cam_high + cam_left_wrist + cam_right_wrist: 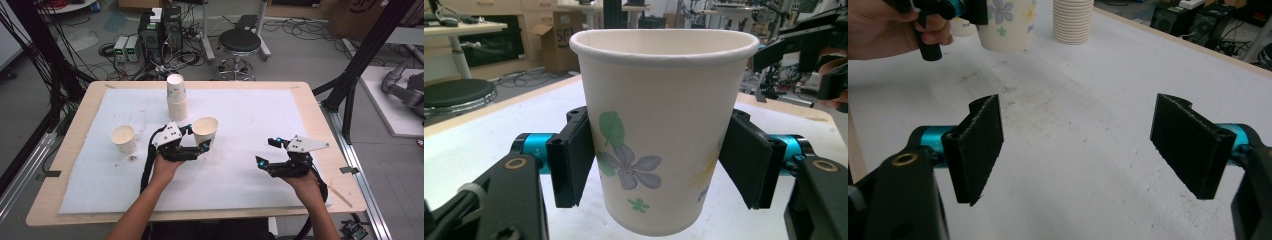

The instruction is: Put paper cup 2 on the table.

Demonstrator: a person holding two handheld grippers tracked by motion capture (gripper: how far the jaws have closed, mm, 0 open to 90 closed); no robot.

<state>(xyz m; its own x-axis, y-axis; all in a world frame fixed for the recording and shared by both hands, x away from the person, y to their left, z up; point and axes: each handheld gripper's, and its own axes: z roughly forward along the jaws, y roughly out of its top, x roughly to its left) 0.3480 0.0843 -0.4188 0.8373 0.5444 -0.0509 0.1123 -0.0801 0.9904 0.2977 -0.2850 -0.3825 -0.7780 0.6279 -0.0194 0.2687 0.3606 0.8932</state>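
High view: cup (205,131) upright on the mat (240,185), mid-table, between the jaws of the left gripper (198,138). Stack (176,97) just behind, spare cup (123,138) well to the left. Right gripper (267,151) idle over bare mat, near the table edge (320,130).

Left gripper view: pads (574,160) against both walls at mid-height, no visible dent. Thin paper, light, probably easy to crush or tip; best held low to mid-wall with a gentle squeeze, never by the rim.

Right gripper view: jaws wide, nothing between. Plenty of open mat ahead; only the stack (1073,20) to steer clear of.
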